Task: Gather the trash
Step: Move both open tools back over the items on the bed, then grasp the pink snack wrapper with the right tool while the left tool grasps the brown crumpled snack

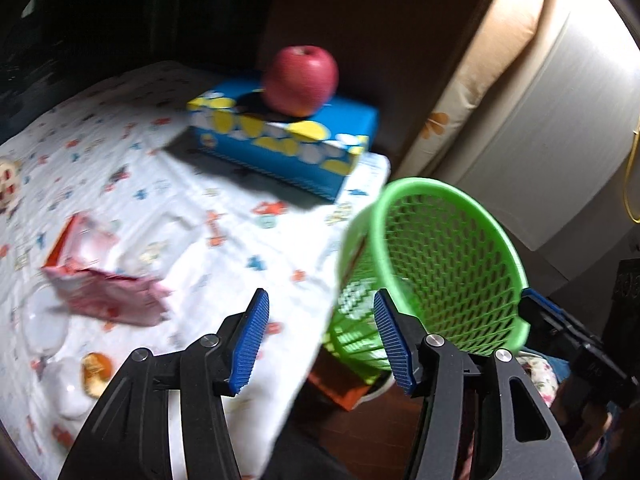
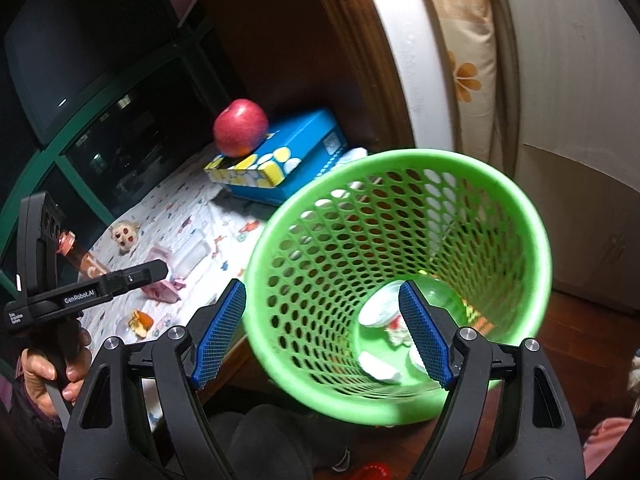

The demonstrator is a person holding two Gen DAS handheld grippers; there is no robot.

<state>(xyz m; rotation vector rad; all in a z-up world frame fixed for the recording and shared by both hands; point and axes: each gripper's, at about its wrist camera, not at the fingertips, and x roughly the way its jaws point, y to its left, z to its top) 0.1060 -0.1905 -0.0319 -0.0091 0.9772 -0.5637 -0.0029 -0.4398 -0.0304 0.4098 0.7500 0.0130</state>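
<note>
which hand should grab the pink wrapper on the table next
Left. The left gripper is open and empty, over the table beside the pink wrapper. The right gripper straddles the green basket rim, apparently holding it.

Left wrist view: steeply down over table edge, close. Right wrist view: down into basket, close. Shared: basket, apple, table.

A dark window with green bars sits behind the table under its patterned white cloth, a brown wall beyond, a floral cushion against pale, perhaps cabinet, panels, and reddish wooden floor below.
</note>
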